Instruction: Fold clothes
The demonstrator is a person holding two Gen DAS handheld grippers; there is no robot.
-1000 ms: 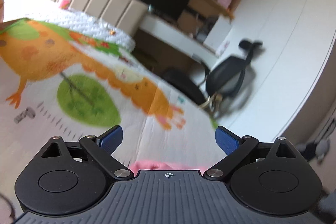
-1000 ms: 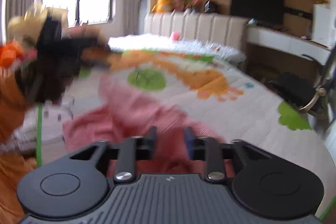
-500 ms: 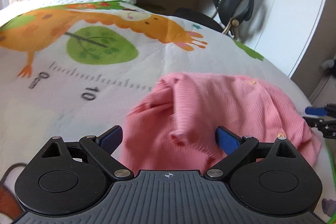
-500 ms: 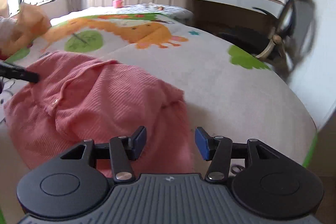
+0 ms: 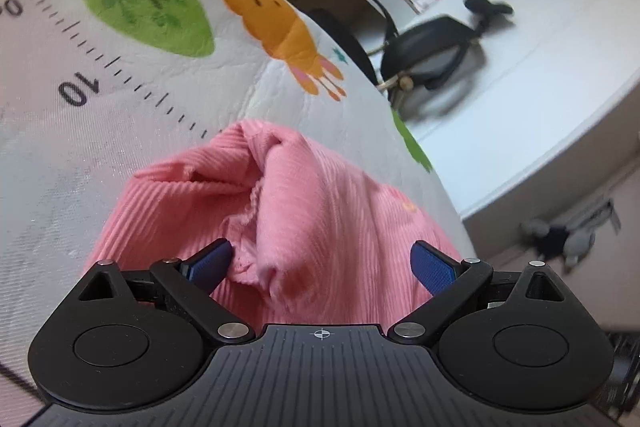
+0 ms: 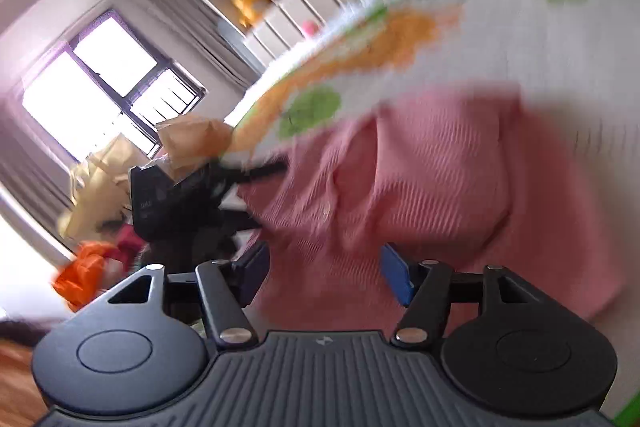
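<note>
Cardigan lies bunched near the bed's edge, both grippers, left and right, spread-fingered over it and holding nothing; best to pinch one fabric layer at an outer hem each, then spread it flat.

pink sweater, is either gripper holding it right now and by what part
Nothing is held. The left gripper and right gripper are both open, fingers spread over the crumpled pink sweater lying on the mat.
</note>
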